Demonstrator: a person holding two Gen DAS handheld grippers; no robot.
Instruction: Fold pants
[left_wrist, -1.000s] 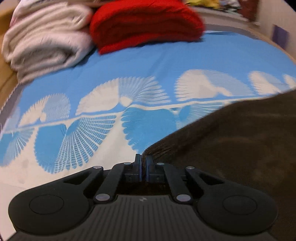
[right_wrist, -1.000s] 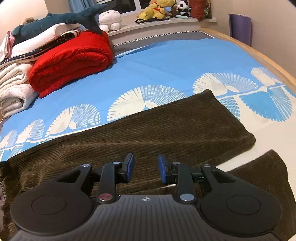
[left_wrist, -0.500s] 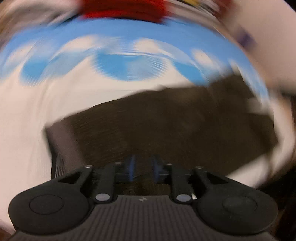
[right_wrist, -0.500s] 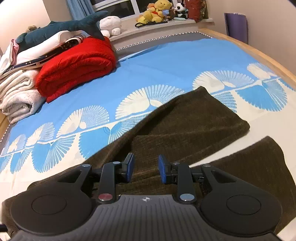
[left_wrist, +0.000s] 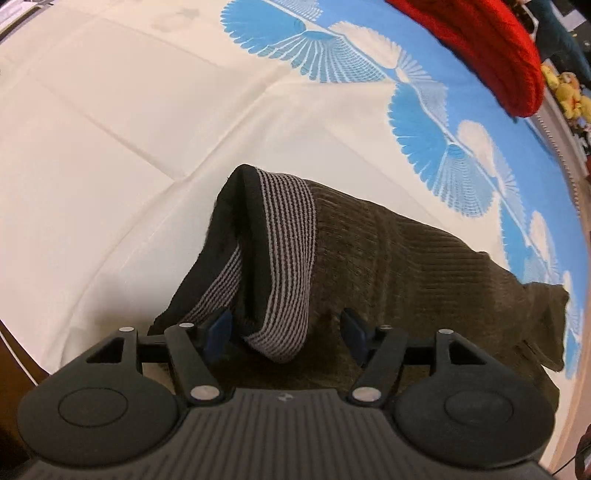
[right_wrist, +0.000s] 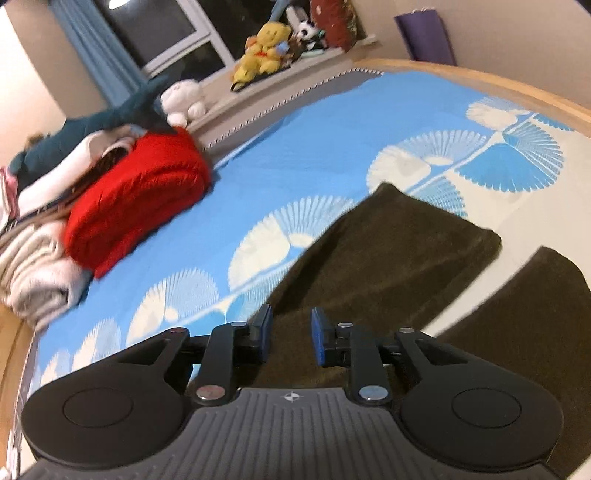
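Note:
Dark brown corduroy pants (left_wrist: 406, 258) lie on the blue and white bedspread (left_wrist: 110, 147). Their striped grey waistband (left_wrist: 284, 258) is rumpled and stands up between the jaws of my left gripper (left_wrist: 284, 332), which is open around it. In the right wrist view the pants (right_wrist: 388, 258) lie folded over, with one leg end (right_wrist: 535, 295) separate at the right. My right gripper (right_wrist: 290, 332) is open and empty, just above the folded cloth.
A red folded blanket (right_wrist: 136, 206) and white folded blankets (right_wrist: 37, 273) are stacked at the bed's far left. A plush shark (right_wrist: 110, 118) and toys (right_wrist: 266, 48) sit on the window ledge. The wooden bed edge (right_wrist: 480, 81) runs along the right.
My left gripper was shut on the pants' edge, carried it over across the bed, and has opened. The pants now lie folded over. My right gripper stayed open and tilted.

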